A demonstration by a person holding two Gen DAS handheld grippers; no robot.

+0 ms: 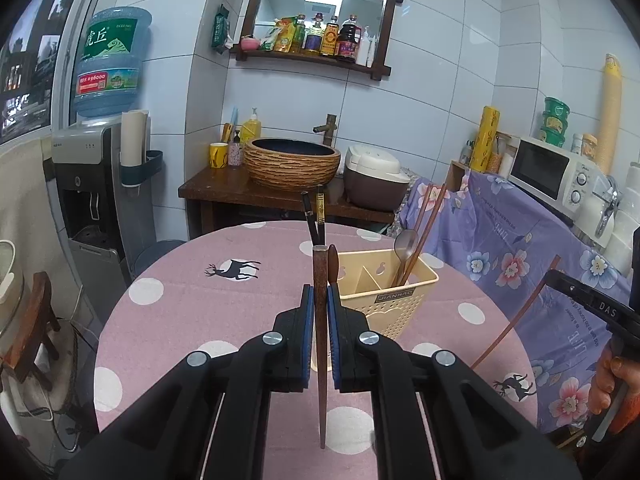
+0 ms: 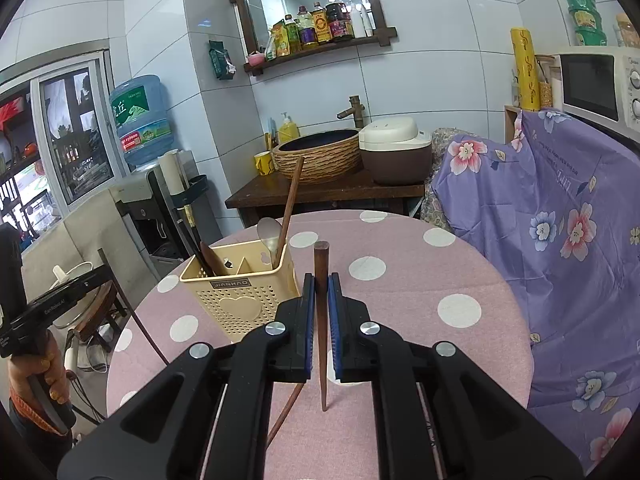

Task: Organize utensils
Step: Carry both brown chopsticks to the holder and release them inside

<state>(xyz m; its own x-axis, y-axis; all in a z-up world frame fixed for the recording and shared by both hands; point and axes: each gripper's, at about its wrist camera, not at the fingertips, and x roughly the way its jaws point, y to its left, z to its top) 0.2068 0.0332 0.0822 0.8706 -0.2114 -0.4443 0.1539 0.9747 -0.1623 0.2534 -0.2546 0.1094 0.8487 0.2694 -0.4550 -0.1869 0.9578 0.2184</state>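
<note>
Both grippers pinched shut, each on one dark-brown wooden chopstick: left gripper (image 1: pixel 319 300), chopstick (image 1: pixel 320 360); right gripper (image 2: pixel 319 292), chopstick (image 2: pixel 321 340). Sticks upright, above the table. Beige perforated plastic utensil holder (image 1: pixel 384 300) just ahead-right of left, ahead-left of right.

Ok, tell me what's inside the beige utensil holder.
The beige utensil holder has dividers. One end compartment holds a metal spoon and brown chopsticks; the opposite end holds black chopsticks and a brown wooden utensil. Their lower ends are hidden by the walls.
</note>
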